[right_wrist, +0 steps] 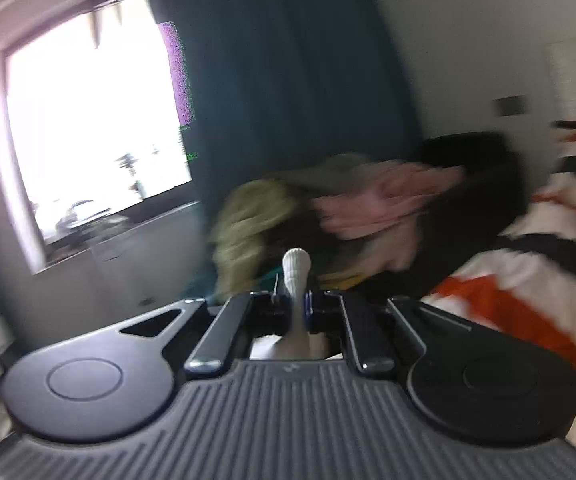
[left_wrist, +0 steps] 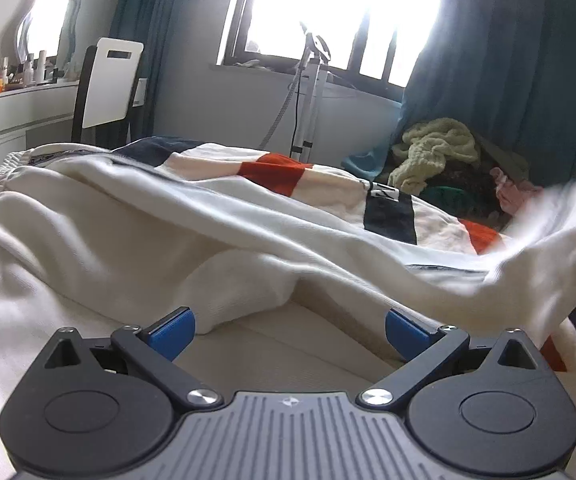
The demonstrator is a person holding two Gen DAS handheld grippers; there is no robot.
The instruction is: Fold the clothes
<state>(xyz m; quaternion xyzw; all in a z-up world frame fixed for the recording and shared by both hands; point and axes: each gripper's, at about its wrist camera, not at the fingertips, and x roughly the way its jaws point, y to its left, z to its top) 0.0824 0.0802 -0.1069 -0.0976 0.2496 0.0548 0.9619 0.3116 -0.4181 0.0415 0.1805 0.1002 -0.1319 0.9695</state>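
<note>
A bed (left_wrist: 288, 340) carries a striped blanket (left_wrist: 280, 170) in white, orange and navy. Over it sprawls a white garment (left_wrist: 128, 216), one part drawn up off the bed toward the right of the left wrist view. A heap of clothes (left_wrist: 440, 152) lies beyond by the teal curtain (left_wrist: 508, 72). The left hand-held gripper (left_wrist: 290, 330) is released, its blue pads (left_wrist: 172, 330) wide apart. The right hand-held gripper (right_wrist: 297, 304) is clenched on a fold of white fabric (right_wrist: 296, 266).
</note>
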